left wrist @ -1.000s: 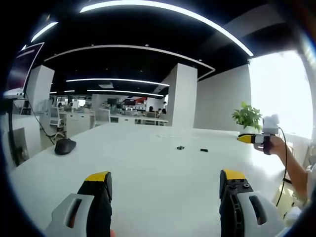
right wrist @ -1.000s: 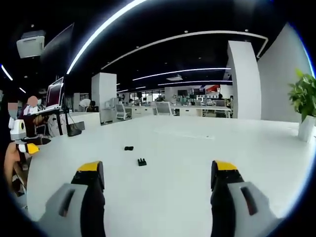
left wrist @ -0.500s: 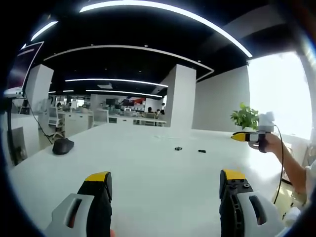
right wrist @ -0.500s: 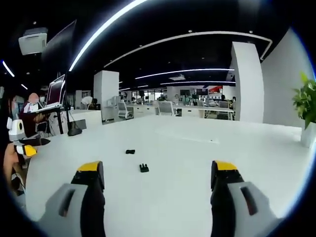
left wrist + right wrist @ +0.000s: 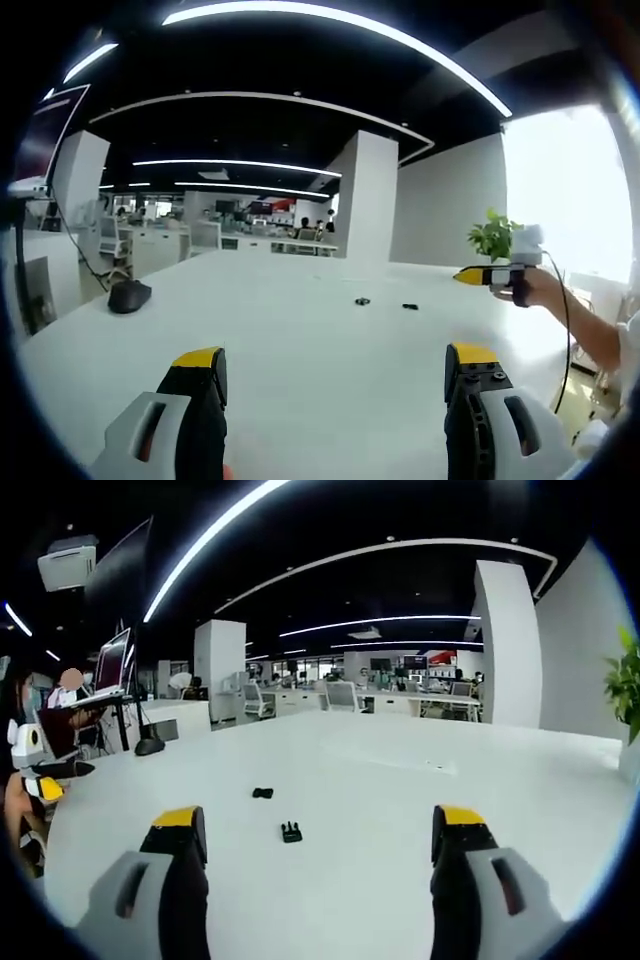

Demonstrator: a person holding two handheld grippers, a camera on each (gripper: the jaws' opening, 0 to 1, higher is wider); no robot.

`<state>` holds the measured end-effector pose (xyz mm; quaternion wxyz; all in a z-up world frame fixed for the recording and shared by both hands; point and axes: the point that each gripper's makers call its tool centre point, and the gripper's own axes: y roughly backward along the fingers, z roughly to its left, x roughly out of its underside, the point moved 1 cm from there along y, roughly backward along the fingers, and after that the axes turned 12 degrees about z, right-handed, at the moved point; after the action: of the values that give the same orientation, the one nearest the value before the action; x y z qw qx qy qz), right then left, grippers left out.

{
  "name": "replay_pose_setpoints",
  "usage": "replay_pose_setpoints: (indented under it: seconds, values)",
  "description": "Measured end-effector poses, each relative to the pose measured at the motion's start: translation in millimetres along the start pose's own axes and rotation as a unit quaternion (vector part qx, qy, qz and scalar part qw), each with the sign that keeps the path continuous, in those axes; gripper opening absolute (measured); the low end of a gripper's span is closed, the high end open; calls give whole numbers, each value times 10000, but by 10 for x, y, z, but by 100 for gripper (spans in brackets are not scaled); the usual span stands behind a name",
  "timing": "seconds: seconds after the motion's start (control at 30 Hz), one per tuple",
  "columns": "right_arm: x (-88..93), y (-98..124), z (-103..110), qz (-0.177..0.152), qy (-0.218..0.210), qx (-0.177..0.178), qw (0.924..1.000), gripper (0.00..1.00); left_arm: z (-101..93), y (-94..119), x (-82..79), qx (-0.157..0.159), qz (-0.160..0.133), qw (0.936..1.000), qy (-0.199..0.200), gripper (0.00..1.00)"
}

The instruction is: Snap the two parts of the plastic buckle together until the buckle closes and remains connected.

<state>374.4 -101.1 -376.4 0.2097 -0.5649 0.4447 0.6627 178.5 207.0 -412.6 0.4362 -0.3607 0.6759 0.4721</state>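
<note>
Left claw: jaws spread wide, yellow tips up, nothing between them, hovering over the white desk. Right claw: jaws likewise spread wide and empty above the same desk.

Buckle in two separate black pieces, both lying flat on the desk, not joined. In the right gripper view the pronged part lies nearer, between the jaw tips and a little left of centre; the other part lies farther off and slightly to the left, apart from the first. In the left gripper view both read as small dark specks far ahead, side by side and apart (too small to tell which is which).

Neither claw touches either piece; both pieces sit well ahead of the jaw tips.

In the left gripper view the right claw comes in from the right edge, held by a hand, yellow tips pointing left over the desk. In the right gripper view the left claw shows at the left edge, low, partly cut off.

Also on the desk: a dark mouse at far left in the left gripper view. A potted plant stands at the desk's far right. Office desks and chairs in the background.
</note>
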Motion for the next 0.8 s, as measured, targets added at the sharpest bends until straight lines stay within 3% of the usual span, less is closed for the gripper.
replay_pose_setpoints:
  seconds: [0.8]
  values:
    - [28, -382, 160, 218, 181, -242, 9993, 93, 22, -9, -22, -25, -1, 10000, 0, 92]
